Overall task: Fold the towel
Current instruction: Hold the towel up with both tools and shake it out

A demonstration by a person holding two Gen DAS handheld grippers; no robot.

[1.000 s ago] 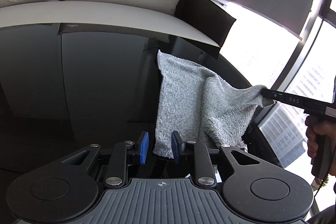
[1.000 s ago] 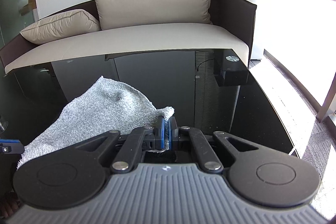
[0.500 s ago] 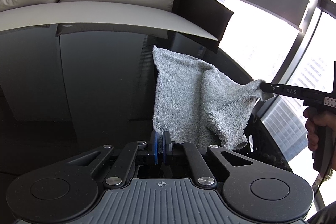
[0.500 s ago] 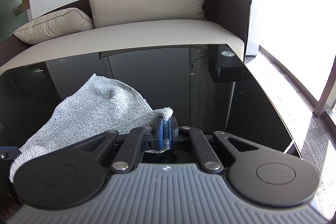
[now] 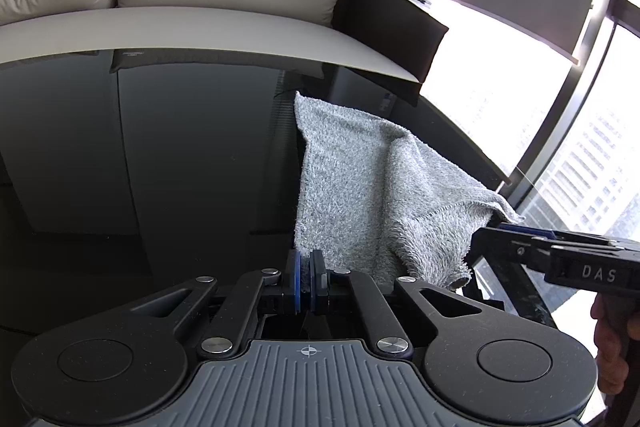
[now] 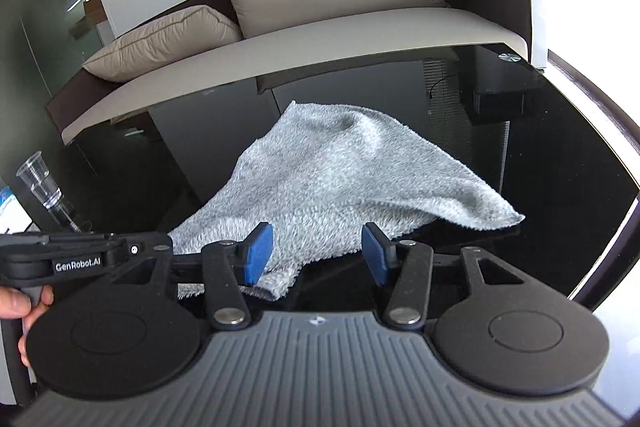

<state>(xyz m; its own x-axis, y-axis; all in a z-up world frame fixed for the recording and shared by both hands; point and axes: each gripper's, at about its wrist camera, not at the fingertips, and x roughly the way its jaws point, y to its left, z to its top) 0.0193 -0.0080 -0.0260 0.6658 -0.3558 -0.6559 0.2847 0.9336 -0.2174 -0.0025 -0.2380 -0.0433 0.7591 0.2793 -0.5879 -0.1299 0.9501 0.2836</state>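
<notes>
Right gripper [image 6: 317, 254] has let go, fingers now wide apart; left gripper [image 5: 305, 281], marked "GenRobot.AI", stays pinched on the grey towel [image 6: 320, 183] near the table [image 6: 560, 155] edge.

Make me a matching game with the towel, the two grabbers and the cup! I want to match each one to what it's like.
Things:
1. left gripper
2. right gripper
3. towel
4. plastic cup

What it's like:
A. see-through
B. fingers wide apart, holding nothing
C. grey, fluffy and rumpled
D. fingers pinched together on a corner of the cloth

Pairs: 1-D, 2-B, 3-C, 4-A
</notes>
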